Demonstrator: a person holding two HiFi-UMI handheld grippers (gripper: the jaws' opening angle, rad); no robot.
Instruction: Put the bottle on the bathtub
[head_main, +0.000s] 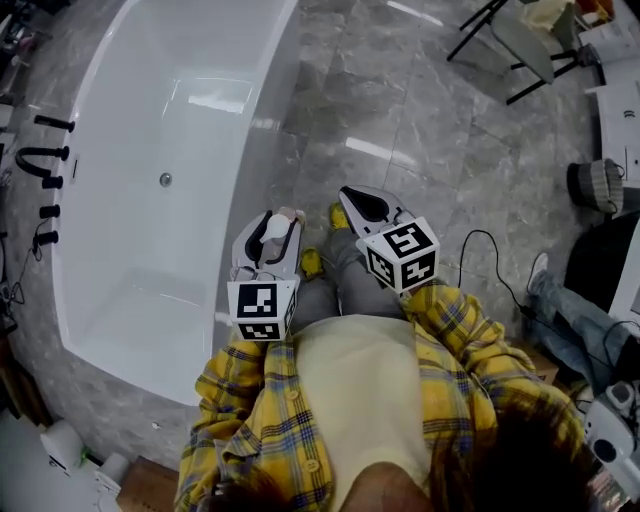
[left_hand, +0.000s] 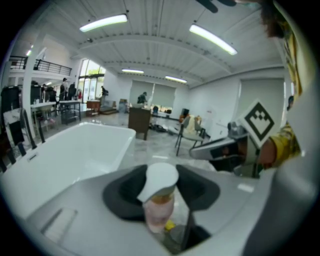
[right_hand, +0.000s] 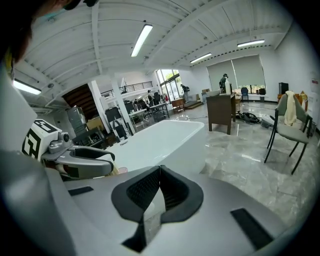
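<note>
our left tongs (left_hand: 161, 186) are clamped on the bottle (left_hand: 159, 197) — white cap up, pinkish body between the pads. we hold it in the air close by the long rim of the white bathtub (head_main: 190, 250), not set down on it. our right tongs (right_hand: 159, 186) are pressed together with nothing between them — just beside the left pair, over the marble floor (head_main: 420, 120).

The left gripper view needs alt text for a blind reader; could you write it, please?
The left gripper is shut on a white-capped pink bottle. Beyond it, a white bathtub stands at left and the right gripper shows at right.
</note>
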